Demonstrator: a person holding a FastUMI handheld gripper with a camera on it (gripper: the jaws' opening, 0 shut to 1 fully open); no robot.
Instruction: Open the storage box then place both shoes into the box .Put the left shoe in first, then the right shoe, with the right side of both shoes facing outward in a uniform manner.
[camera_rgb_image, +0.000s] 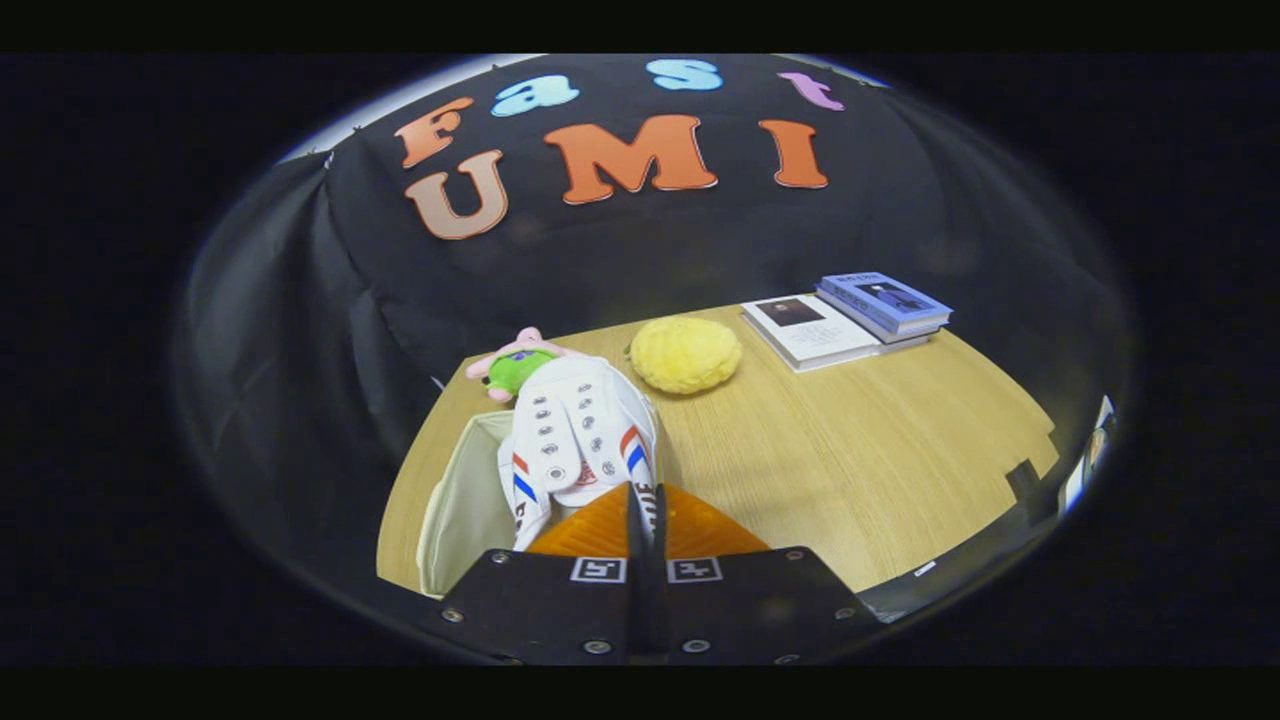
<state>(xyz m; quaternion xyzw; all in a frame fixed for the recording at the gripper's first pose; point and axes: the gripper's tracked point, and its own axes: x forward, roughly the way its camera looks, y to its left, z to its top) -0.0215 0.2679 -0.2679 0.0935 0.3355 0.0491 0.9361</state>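
The gripper (645, 515) pinches the heel of a white sneaker (580, 435) over the open storage box (465, 500) at the worktop's (850, 460) near left corner. Beyond sit a plush toy (512, 365), a yellow cushion (686, 353) and stacked books (850, 315) along the far edge.

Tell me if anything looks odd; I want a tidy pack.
Nothing looks spilled or damaged. The shoe hangs toe-away over the open box, its heel pinched between the closed fingers. A plush toy lies just beyond the box.
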